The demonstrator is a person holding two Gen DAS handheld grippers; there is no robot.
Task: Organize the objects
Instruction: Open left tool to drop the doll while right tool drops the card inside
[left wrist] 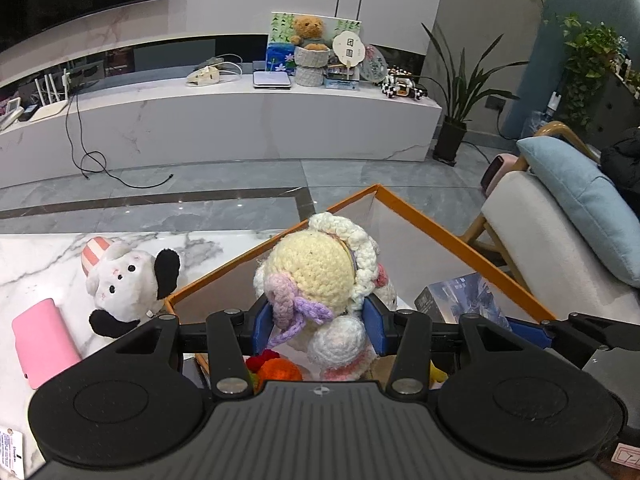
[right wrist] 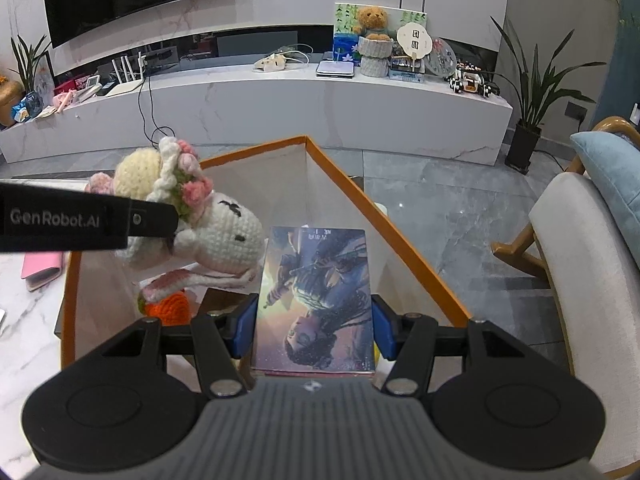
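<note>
My left gripper (left wrist: 318, 322) is shut on a crocheted sheep doll (left wrist: 320, 272) and holds it above the orange-rimmed storage box (left wrist: 440, 232). The doll (right wrist: 208, 220) and the left gripper's arm also show in the right wrist view, over the box's (right wrist: 352, 188) left part. My right gripper (right wrist: 314, 326) is shut on an illustrated book (right wrist: 320, 292), held flat over the box's right part. The book (left wrist: 460, 300) shows in the left view too. An orange crocheted toy (right wrist: 170, 308) lies inside the box under the doll.
A black-and-white plush toy (left wrist: 128, 284) and a pink case (left wrist: 44, 340) lie on the marble table (left wrist: 40, 264) left of the box. A cushioned chair (right wrist: 592, 260) with a blue pillow stands right. A white TV bench (right wrist: 280, 108) lies across the floor.
</note>
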